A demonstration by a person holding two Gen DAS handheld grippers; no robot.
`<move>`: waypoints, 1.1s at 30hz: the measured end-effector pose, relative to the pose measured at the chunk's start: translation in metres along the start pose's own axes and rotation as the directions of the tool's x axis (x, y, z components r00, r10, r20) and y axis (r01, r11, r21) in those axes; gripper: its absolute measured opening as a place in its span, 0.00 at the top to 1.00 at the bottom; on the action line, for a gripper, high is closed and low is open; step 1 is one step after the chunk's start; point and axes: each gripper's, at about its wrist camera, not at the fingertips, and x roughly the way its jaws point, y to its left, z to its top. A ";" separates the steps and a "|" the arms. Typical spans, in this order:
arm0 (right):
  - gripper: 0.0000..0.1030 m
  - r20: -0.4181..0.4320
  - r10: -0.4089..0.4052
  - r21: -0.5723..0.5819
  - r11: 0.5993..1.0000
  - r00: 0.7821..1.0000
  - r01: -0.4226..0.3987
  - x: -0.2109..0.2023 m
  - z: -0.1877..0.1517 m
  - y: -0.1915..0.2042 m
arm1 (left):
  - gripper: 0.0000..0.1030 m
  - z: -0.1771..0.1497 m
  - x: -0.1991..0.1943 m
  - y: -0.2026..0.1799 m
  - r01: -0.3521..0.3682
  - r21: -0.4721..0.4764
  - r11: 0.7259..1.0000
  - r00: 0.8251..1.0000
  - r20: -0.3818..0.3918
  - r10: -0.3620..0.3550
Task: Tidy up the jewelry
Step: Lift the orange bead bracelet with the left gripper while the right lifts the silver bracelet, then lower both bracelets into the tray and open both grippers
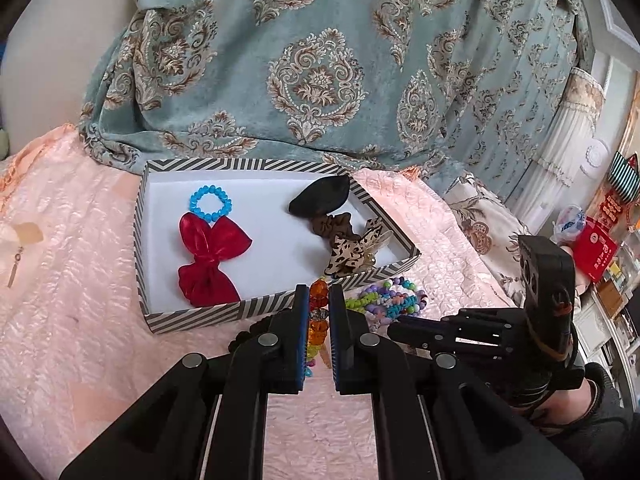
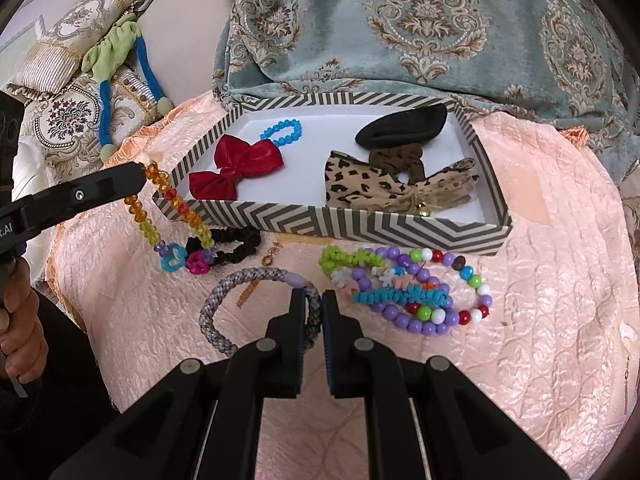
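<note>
Grippers both clamped: left gripper [image 1: 319, 300] pinching amber bead strand [image 2: 176, 200], dangling just outside striped box [image 2: 360, 228] near wall; right gripper [image 2: 321, 304] pinching braided bracelet [image 2: 224, 312] on pink bedspread [image 2: 540, 300]. Presumably lifted to clear rim. Open white floor mid-box; bead pile [image 2: 420, 292] crowds right.

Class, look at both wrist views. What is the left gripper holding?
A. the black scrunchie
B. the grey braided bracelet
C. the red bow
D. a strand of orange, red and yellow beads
D: the left gripper is shut on the bead strand, which hangs from its tip beside the striped box.
</note>
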 end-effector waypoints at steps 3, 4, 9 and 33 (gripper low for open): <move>0.92 0.001 -0.001 -0.002 1.000 1.000 0.001 -0.001 0.001 0.001 | 1.00 0.000 0.000 0.000 -0.003 0.000 1.000 1.000 -0.002 0.003; 0.92 0.002 -0.001 -0.003 1.000 1.000 0.001 -0.001 0.001 0.001 | 1.00 0.000 0.000 0.000 -0.004 -0.001 1.000 1.000 -0.003 0.004; 0.92 0.004 -0.003 0.000 1.000 1.000 0.003 -0.002 0.001 0.001 | 1.00 0.001 0.000 0.000 -0.007 -0.002 1.000 1.000 0.000 0.007; 0.92 0.178 -0.085 -0.062 0.993 0.980 0.097 -0.016 0.109 -0.001 | 1.00 0.112 0.065 0.011 -0.067 -0.044 0.997 0.997 0.038 0.068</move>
